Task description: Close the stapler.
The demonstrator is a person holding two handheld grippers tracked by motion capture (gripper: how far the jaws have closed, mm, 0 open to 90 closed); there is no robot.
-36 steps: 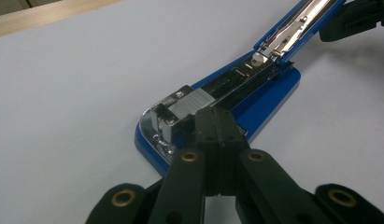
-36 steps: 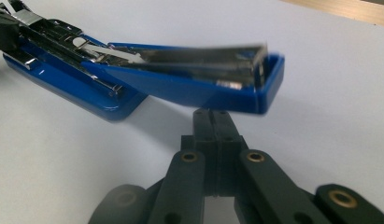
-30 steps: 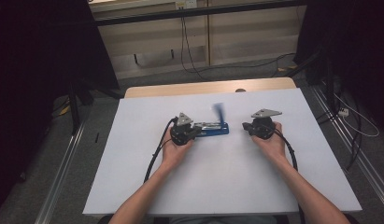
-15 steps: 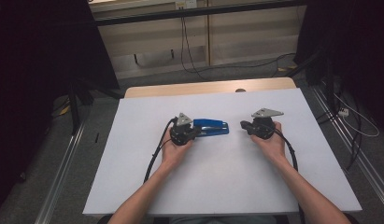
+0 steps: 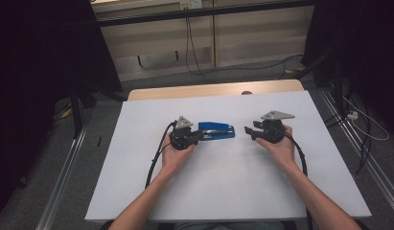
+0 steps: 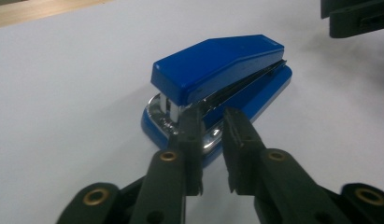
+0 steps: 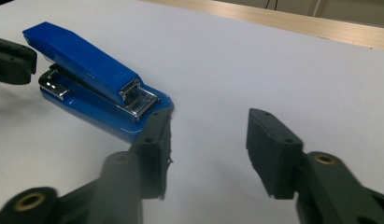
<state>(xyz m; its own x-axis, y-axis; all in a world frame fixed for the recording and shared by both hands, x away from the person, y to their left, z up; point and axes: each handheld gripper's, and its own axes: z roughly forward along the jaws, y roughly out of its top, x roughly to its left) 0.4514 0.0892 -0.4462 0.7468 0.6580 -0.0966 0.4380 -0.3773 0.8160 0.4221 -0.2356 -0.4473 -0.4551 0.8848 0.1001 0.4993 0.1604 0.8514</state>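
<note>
1. A blue stapler (image 5: pixel 216 130) is seen lying flat on the white table (image 5: pixel 223 187), closed, in the middle of the far half, its long axis running left to right in the high view.
2. The left claw (image 5: pixel 198 136) is held at the stapler's left end – the end where the chrome mouth shows in the left gripper view (image 6: pixel 217 88).
3. In that view the left claw (image 6: pixel 212 122) is seen with a narrow gap between its 2 tips; its jaws have just been opening. The tips are placed just before the stapler's chrome end, and nothing is pinched between them.
4. The right claw (image 5: pixel 248 132) is held to the right of the stapler, near its right end but apart from it, pointing towards it.
5. In the right gripper view the right claw (image 7: pixel 208 128) is seen parted wide – its jaws have just been opening – with bare white table between them; the stapler (image 7: pixel 94 79) lies just beyond the left-hand tip.
6. Each claw is gripped from below by a hand, the forearms being laid across the near part of the table.
</note>
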